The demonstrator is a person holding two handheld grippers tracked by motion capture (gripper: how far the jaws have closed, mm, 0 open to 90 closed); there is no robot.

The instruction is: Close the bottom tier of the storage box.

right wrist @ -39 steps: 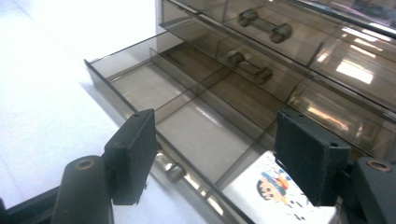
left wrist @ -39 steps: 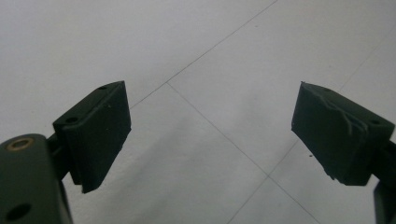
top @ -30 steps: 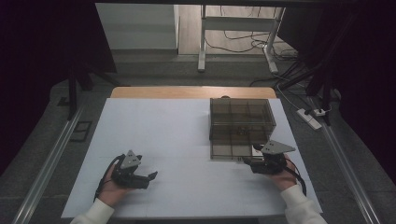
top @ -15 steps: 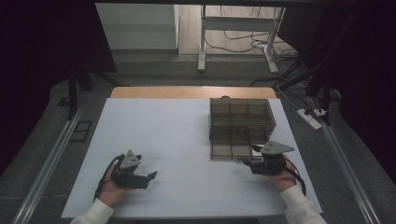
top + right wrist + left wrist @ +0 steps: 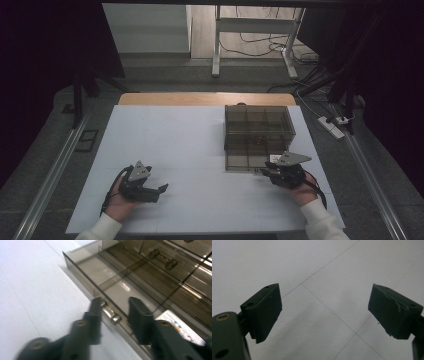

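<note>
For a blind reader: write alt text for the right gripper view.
The right gripper has its two black jaws either side of a small metal knob on a smoky clear drawer, having just been closing. White table lies at left.

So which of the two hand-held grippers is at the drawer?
The right hand-held gripper: its jaws flank the drawer's metal knob. The left hand-held gripper has bare table between its jaws.
</note>
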